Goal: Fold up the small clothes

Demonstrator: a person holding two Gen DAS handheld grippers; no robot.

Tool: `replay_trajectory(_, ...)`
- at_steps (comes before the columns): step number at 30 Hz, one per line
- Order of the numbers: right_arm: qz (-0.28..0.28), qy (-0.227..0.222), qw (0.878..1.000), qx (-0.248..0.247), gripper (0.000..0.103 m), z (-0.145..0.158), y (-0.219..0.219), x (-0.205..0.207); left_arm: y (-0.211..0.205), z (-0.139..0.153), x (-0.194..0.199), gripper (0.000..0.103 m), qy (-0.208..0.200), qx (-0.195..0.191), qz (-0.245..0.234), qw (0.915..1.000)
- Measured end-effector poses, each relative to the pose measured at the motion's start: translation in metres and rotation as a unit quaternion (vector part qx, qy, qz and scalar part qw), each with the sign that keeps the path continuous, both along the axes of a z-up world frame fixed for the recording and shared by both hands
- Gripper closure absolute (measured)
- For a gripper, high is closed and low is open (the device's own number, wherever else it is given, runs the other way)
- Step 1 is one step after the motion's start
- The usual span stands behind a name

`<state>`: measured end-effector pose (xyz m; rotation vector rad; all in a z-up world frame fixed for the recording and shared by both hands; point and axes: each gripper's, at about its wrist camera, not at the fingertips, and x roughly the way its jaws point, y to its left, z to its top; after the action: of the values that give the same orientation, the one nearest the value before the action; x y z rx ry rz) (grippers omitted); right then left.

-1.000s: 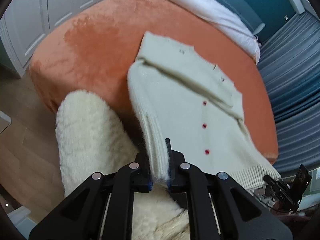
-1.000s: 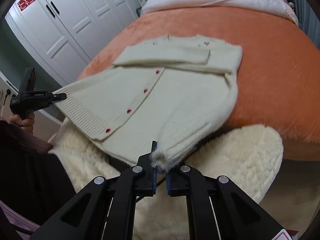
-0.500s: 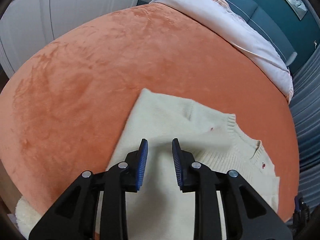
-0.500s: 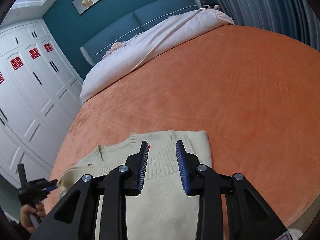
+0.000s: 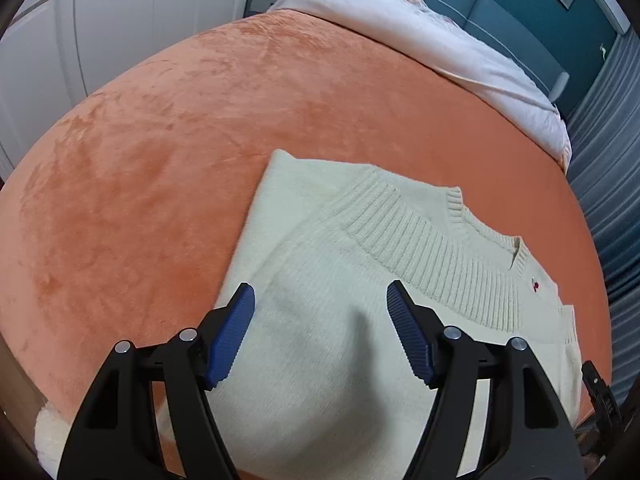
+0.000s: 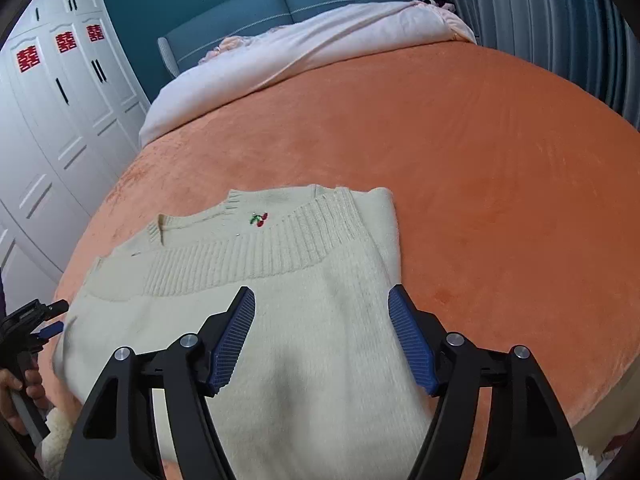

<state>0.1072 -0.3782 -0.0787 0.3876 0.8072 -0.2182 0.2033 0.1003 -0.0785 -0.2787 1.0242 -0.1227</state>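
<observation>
A cream knit cardigan [image 5: 360,320] lies folded on the orange bedspread [image 5: 160,160], filling the lower centre and lower right of the left wrist view. Its ribbed hem band [image 5: 420,240] runs diagonally from centre toward the right edge, laid over the upper part of the garment. In the right wrist view the same cardigan [image 6: 280,320] sits in the lower left and centre, with a small red cherry embroidery [image 6: 259,219] just above the ribbed band.

The left tool [image 5: 320,300] hovers over the knit at the bottom of its frame; its jaws are spreading apart, with the 2 blue pads [image 5: 230,340] clear of the fabric and nothing pinched between them. The right tool [image 6: 322,302] does likewise at the bottom of its frame, jaws widening, pads [image 6: 232,344] off the cloth, only the cardigan's flat surface showing in the gap.

At the left edge of the right wrist view, a hand [image 6: 16,388] grips the handle of the other tool. A pale quilt [image 6: 300,52] is bunched at the top of the bed, against a blue headboard [image 6: 280,4]. White wardrobe doors [image 6: 48,120] with red paper emblems fill the upper left.
</observation>
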Motion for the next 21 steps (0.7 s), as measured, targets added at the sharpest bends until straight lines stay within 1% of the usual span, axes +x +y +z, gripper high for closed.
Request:
replay_trajectory(2,-0.009,0.022,1.0,0.001,0.035,-0.009,0.0,0.014,-0.009,-0.003,0.009,0.064,0.019,0.0,-0.025,0.9995)
replay_trajectory(3,-0.004,0.029,1.0,0.012,0.039,-0.014,0.0,0.017,-0.013,-0.005,0.012,0.097,0.03,-0.003,-0.037,0.9989)
replay_trajectory(4,0.002,0.03,0.999,0.019,0.054,-0.015,0.001,0.017,-0.014,-0.005,0.014,0.099,0.037,-0.004,-0.038,0.9986)
replay_trajectory(5,0.009,0.028,0.999,0.02,0.067,-0.014,0.004,0.015,-0.012,-0.002,0.013,0.099,0.031,-0.008,-0.035,0.9989)
replay_trajectory(6,0.019,0.029,0.999,0.021,0.092,-0.011,0.007,0.013,-0.011,0.005,0.009,0.1,0.019,-0.013,-0.034,0.9991)
replay_trajectory(7,0.024,0.019,0.999,0.025,0.093,-0.005,0.008,0.009,-0.01,0.012,0.005,0.1,0.006,-0.014,-0.034,0.9993)
replay_trajectory(8,0.028,-0.004,0.999,0.029,0.093,0.006,0.011,0.004,-0.009,0.022,0.002,0.1,-0.008,-0.022,-0.035,0.9991)
replay_trajectory(10,0.035,-0.053,0.998,0.024,0.094,0.039,0.012,-0.004,-0.005,0.051,-0.001,0.103,-0.043,-0.049,-0.032,0.9974)
replay_trajectory(12,0.034,-0.1,0.994,0.02,0.094,0.073,0.01,-0.006,0.0,0.083,0.002,0.103,-0.093,-0.051,-0.022,0.9941)
replay_trajectory(13,0.035,-0.119,0.992,0.018,0.094,0.086,0.007,-0.004,0.003,0.098,0.006,0.103,-0.112,-0.051,-0.015,0.9923)
replay_trajectory(14,0.037,-0.127,0.991,0.018,0.094,0.094,0.004,0.001,0.005,0.108,0.013,0.103,-0.121,-0.055,-0.013,0.991)
replay_trajectory(15,0.036,-0.127,0.991,0.019,0.094,0.096,0.0,0.008,0.006,0.112,0.021,0.103,-0.121,-0.051,-0.013,0.9912)
replay_trajectory(16,0.032,-0.115,0.993,0.015,0.094,0.09,-0.003,0.018,0.006,0.11,0.03,0.103,-0.115,-0.039,-0.008,0.9925)
replay_trajectory(17,0.027,-0.093,0.995,0.01,0.094,0.076,-0.006,0.027,0.006,0.104,0.038,0.103,-0.103,-0.034,-0.005,0.9941)
replay_trajectory(18,0.02,-0.061,0.998,0.012,0.094,0.055,-0.011,0.037,0.006,0.096,0.043,0.103,-0.086,-0.045,-0.012,0.9952)
replay_trajectory(19,0.015,-0.025,0.999,0.022,0.093,0.032,-0.015,0.044,0.007,0.084,0.047,0.101,-0.06,-0.067,-0.019,0.9958)
replay_trajectory(20,0.006,0.006,0.999,0.035,0.093,0.01,-0.02,0.046,0.009,0.073,0.048,0.097,-0.037,-0.079,-0.021,0.9959)
replay_trajectory(21,-0.004,0.027,0.998,0.048,0.093,-0.007,-0.021,0.045,0.009,0.06,0.049,0.082,-0.016,-0.082,-0.023,0.9963)
